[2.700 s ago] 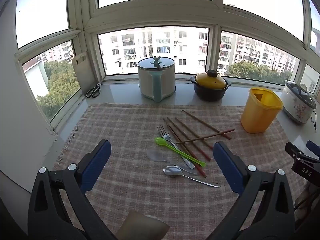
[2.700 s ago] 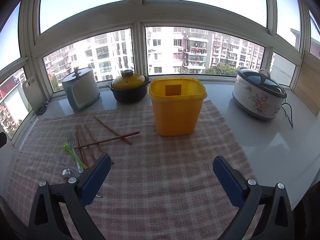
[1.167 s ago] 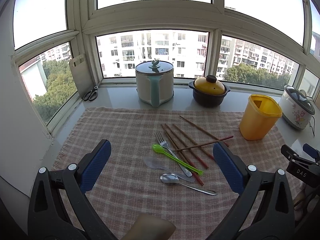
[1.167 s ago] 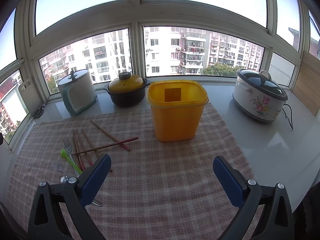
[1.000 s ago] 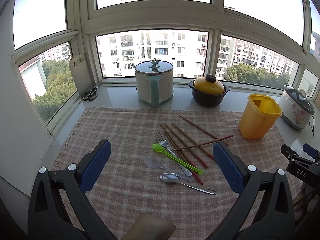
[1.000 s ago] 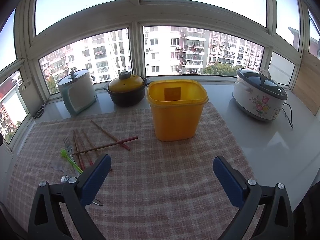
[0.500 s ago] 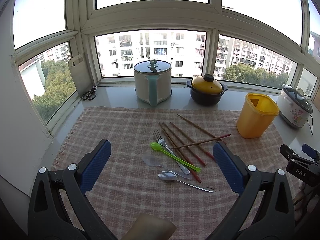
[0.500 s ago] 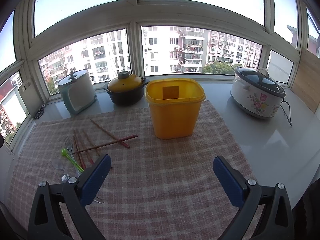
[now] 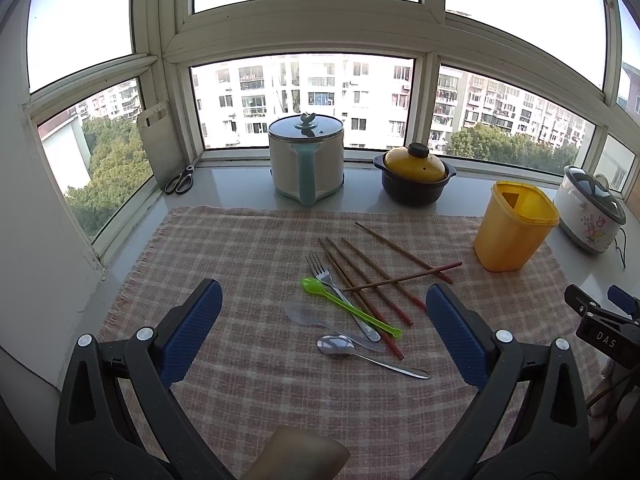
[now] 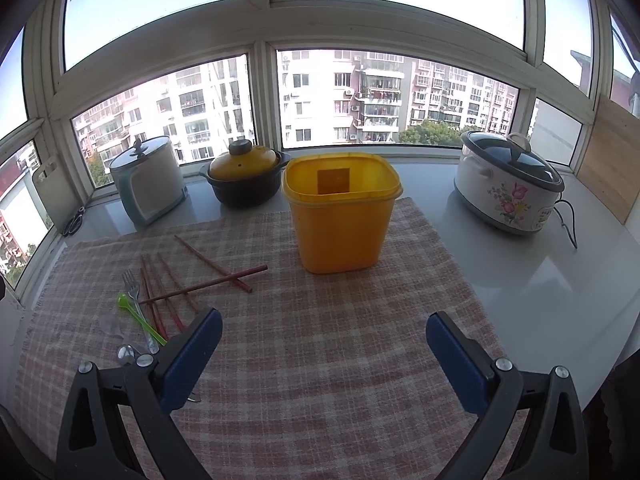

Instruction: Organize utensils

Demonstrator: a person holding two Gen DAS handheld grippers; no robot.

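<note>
Left wrist: left gripper (image 9: 322, 304) wide open, empty (right gripper (image 10: 323, 334) same); utensils (image 9: 360, 300) untouched.

The right claw (image 10: 324, 344) hangs wide apart over a checked cloth (image 10: 320, 360) spread on a pale counter (image 10: 540, 272), holding nothing. Ahead of it a yellow bin (image 10: 340, 216) stands upright and open-topped on the cloth. To the left lie several reddish chopsticks (image 10: 212, 264), two of them crossed, beside a fork (image 10: 134, 294), a green spoon (image 10: 140, 316), a clear spoon (image 10: 110, 326) and a metal spoon (image 10: 126, 354) partly hidden by the left blue pad. Along the window stand a white pot with a glass lid (image 10: 148, 180), a black pot with a yellow lid (image 10: 244, 178) and a flowered cooker (image 10: 508, 184). Scissors (image 10: 74, 222) lie far left beside a white cutting board (image 10: 50, 192).
</note>
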